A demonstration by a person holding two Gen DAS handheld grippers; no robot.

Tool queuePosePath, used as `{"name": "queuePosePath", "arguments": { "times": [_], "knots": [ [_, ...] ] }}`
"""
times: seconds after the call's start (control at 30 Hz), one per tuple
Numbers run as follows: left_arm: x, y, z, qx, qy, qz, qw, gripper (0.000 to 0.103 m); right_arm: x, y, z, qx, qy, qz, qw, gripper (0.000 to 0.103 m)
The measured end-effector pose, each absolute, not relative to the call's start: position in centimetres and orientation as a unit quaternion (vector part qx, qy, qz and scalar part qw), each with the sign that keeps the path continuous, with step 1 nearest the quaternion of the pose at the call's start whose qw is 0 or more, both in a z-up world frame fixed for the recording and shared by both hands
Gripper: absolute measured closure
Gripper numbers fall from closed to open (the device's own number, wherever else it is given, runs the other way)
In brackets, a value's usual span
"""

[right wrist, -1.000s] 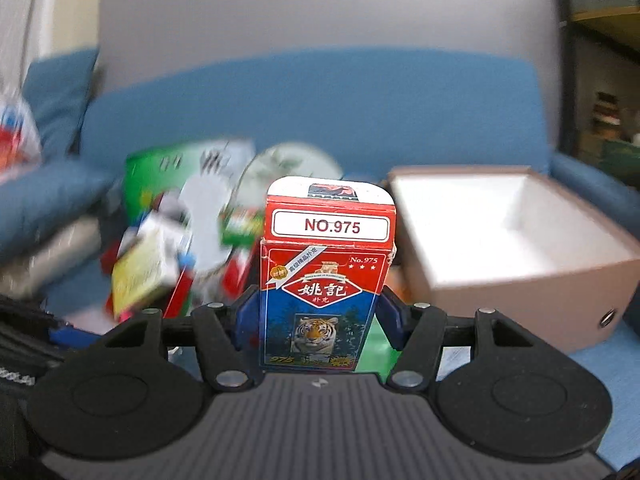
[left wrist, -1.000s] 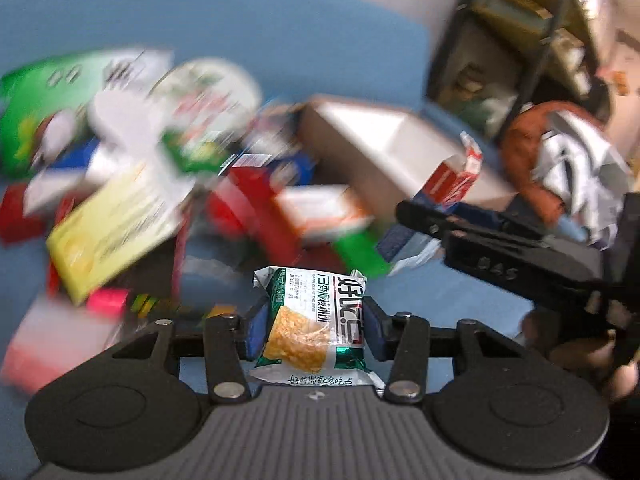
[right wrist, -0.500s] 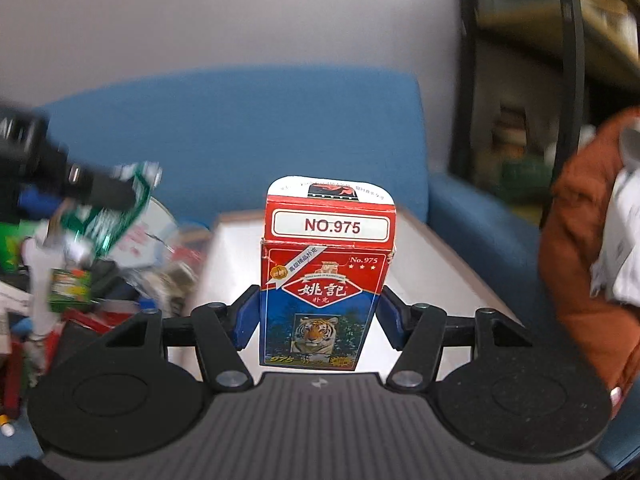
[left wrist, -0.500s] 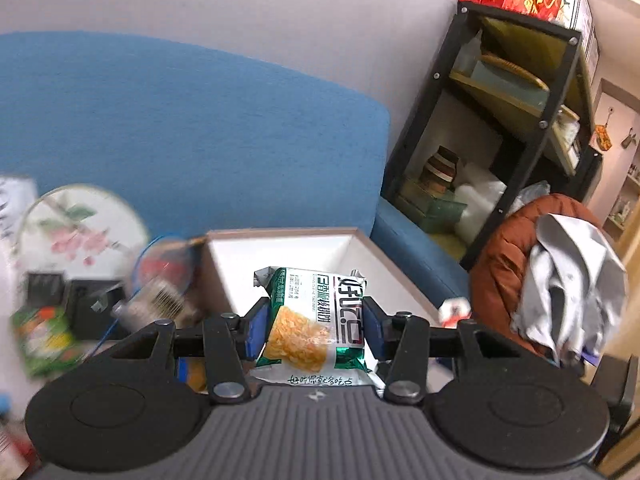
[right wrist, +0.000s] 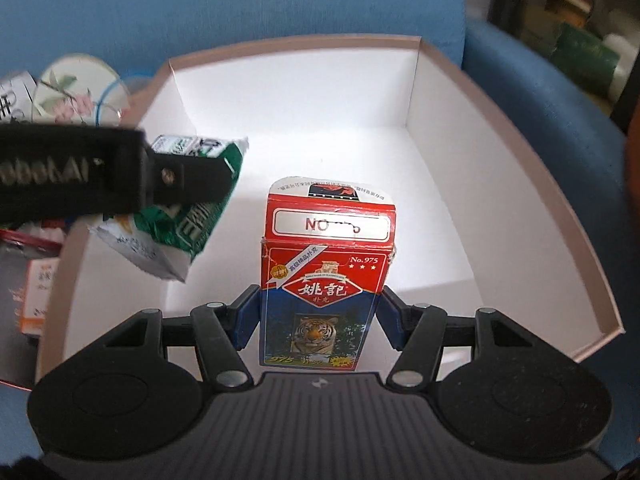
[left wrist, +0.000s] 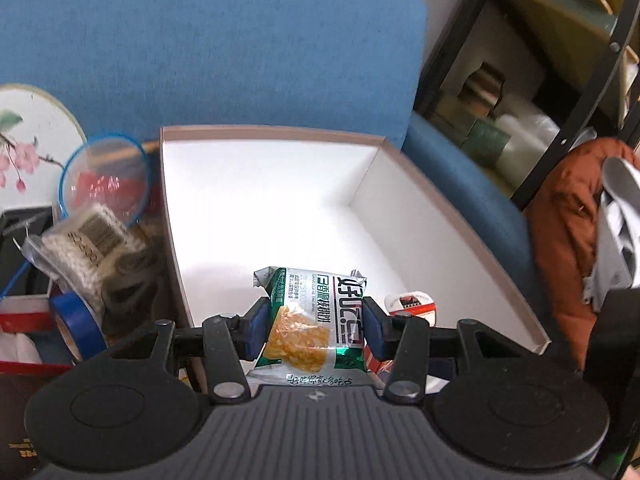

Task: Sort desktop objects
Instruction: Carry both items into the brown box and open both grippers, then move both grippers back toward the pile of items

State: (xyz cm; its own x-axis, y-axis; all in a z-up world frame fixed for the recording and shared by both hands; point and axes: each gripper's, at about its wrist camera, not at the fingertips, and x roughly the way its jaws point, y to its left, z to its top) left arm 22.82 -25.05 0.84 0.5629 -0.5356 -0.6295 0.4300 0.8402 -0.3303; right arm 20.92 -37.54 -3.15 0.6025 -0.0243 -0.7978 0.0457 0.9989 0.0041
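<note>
Snack packet (left wrist: 316, 320) and card box (right wrist: 326, 276) are clamped in the left gripper (left wrist: 314, 330) and right gripper (right wrist: 320, 316). Both are held over the white box (right wrist: 440, 200), not yet released. Clutter (left wrist: 80, 240) at frame left is left unsorted.

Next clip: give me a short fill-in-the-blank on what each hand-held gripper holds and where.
1. The left hand-held gripper grips a green snack ____.
2. The right hand-held gripper grips a playing-card box picturing a ____.
3. Both items are held above an open box whose inside is ____.
4. That box sits on a ____ sofa.

Missing words: packet; tiger; white; blue
</note>
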Motion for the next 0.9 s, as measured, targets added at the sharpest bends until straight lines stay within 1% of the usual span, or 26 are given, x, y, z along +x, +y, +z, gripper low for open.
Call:
{"name": "queuePosePath", "arguments": {
  "times": [0.07, 0.1, 0.13, 0.17, 0.2, 0.23, 0.27, 0.3, 0.33, 0.53, 0.7, 0.77, 0.9],
  "knots": [
    [22.7, -25.2, 0.9, -0.058, 0.367, -0.277, 0.886, 0.05, 21.2, -37.4, -3.5, 0.01, 0.449, -0.02, 0.893, 0.042],
    [22.8, -25.3, 1.0, -0.056, 0.368, -0.281, 0.884, 0.043, 21.3, -37.3, -3.5, 0.006, 0.448, -0.023, 0.894, 0.042],
    [22.9, -25.2, 1.1, -0.06, 0.37, -0.289, 0.881, 0.032, 21.3, -37.1, -3.5, 0.003, 0.448, -0.024, 0.894, 0.042],
    [23.0, -25.2, 1.1, -0.066, 0.371, -0.293, 0.879, 0.026, 21.4, -37.0, -3.4, 0.001, 0.448, -0.023, 0.894, 0.04],
    [23.0, -25.0, 1.3, -0.075, 0.37, -0.299, 0.876, 0.017, 21.5, -37.0, -3.5, 0.0, 0.447, -0.022, 0.894, 0.037],
    [22.9, -24.8, 1.4, -0.085, 0.367, -0.304, 0.875, 0.01, 21.5, -37.4, -3.4, 0.001, 0.445, -0.022, 0.895, 0.026],
    [22.8, -24.8, 1.5, -0.091, 0.365, -0.303, 0.876, 0.007, 21.5, -37.4, -3.4, 0.003, 0.443, -0.025, 0.896, 0.02],
    [22.7, -24.5, 1.7, -0.096, 0.362, -0.299, 0.878, 0.005, 21.7, -38.2, -3.2, 0.005, 0.438, -0.028, 0.899, 0.019],
    [22.6, -24.3, 1.8, -0.098, 0.36, -0.297, 0.879, 0.003, 21.5, -38.4, -3.0, 0.006, 0.432, -0.03, 0.901, 0.019],
    [21.9, -23.6, 2.2, -0.103, 0.36, -0.298, 0.878, 0.003, 19.9, -38.8, -2.1, 0.015, 0.401, -0.041, 0.915, 0.012],
    [21.0, -23.2, 2.6, -0.091, 0.36, -0.296, 0.88, 0.003, 18.7, -38.6, -1.3, 0.019, 0.383, -0.044, 0.923, 0.011],
    [20.6, -22.8, 2.9, -0.089, 0.356, -0.298, 0.881, 0.003, 18.5, -38.4, -1.0, 0.017, 0.386, -0.045, 0.921, 0.009],
    [19.7, -21.5, 3.8, -0.095, 0.35, -0.297, 0.883, 0.003, 17.4, -37.5, 0.1, 0.004, 0.385, -0.047, 0.922, 0.009]
  ]
}}
